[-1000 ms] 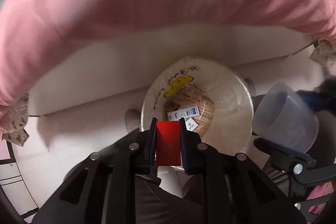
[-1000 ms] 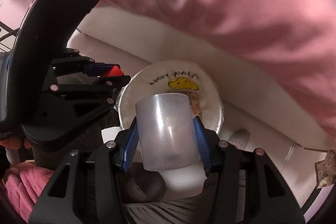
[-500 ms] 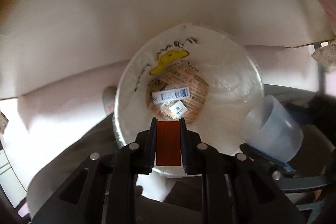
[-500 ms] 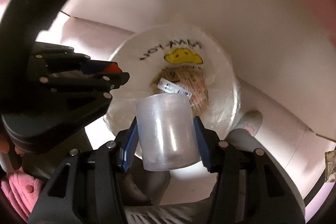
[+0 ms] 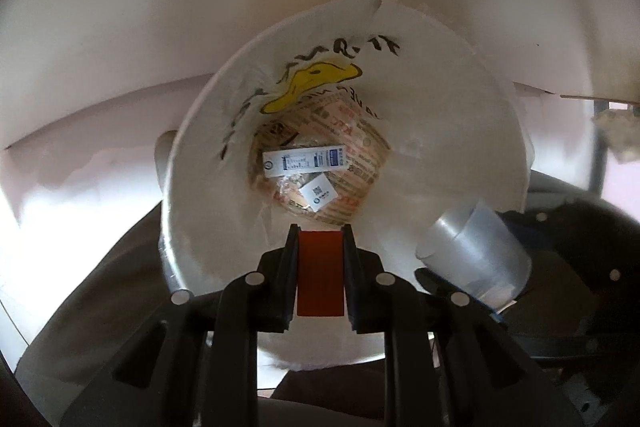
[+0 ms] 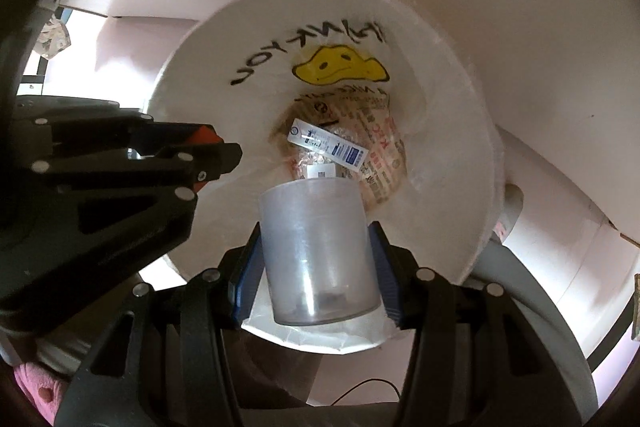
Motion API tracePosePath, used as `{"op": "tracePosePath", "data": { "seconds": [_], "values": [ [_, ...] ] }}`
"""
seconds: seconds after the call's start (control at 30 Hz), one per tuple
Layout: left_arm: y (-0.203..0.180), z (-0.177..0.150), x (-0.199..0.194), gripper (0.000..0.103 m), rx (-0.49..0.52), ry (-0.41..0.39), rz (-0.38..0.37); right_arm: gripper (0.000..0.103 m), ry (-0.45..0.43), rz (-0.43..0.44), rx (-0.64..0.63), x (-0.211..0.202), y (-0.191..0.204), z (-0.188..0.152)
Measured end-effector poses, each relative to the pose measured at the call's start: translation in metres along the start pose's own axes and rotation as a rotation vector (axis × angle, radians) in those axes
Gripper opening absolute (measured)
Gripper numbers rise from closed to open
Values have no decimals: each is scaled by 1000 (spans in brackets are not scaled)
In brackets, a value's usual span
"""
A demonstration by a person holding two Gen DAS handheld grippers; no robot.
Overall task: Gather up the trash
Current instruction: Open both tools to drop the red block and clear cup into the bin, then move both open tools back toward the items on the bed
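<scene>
Trash, two pieces, is carried in hand: a flat red rectangular card (image 5: 320, 273) pinched between the nearly closed jaws of the left gripper (image 5: 320, 239), and a translucent frosted plastic cup (image 6: 318, 253) clamped across its sides by the blue-padded, part-open jaws of the right gripper (image 6: 316, 247). Both grippers point steeply down. Directly beyond and below both sets of fingertips lies the open mouth of one round white bin lined with a white plastic bag (image 5: 460, 163) bearing a yellow smiley print and black lettering. The cup's long axis runs along the right gripper's fingers, open end toward the bin; the card's long edge likewise runs along the left fingers. In the right wrist view, the left gripper (image 6: 224, 157) stands to the right gripper's left, tips over the bin's near rim; neither is clearly nearer. Farthest, at the bin's bottom: one printed crumpled paper wrapper (image 5: 360, 147), one long white-and-blue label strip (image 5: 306, 159), one small white tag (image 5: 318, 191).
</scene>
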State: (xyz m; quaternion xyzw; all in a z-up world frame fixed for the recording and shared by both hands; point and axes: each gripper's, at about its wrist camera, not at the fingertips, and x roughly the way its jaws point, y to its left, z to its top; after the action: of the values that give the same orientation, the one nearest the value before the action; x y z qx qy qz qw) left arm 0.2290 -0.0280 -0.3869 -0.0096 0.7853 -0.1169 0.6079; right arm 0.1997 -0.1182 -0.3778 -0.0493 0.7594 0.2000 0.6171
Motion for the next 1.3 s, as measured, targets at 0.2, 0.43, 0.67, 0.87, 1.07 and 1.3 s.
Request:
{"op": "tracePosePath", "data": {
  "seconds": [0.2,0.43,0.67,0.87,1.07,1.3],
  "values": [
    [5,4,15,22,-29,48,-38,52,44,4,8,19,-6,4],
    [5,6,17,35,-28,41,-16,59,53,-4,18,28,-10,9],
    [7,3,8,35,-38,21,-7,59,35,0,29,18,-9,4],
    [1,-16,-14,40,-7,-30,19,59,15,-12,5,1,1,-11],
    [-7,-41,-50,41,45,-126,65,59,-55,-44,-43,-35,16,-35],
    [-26,-73,-104,47,132,-280,123,62,-212,-81,-91,-101,35,-69]
  ]
}}
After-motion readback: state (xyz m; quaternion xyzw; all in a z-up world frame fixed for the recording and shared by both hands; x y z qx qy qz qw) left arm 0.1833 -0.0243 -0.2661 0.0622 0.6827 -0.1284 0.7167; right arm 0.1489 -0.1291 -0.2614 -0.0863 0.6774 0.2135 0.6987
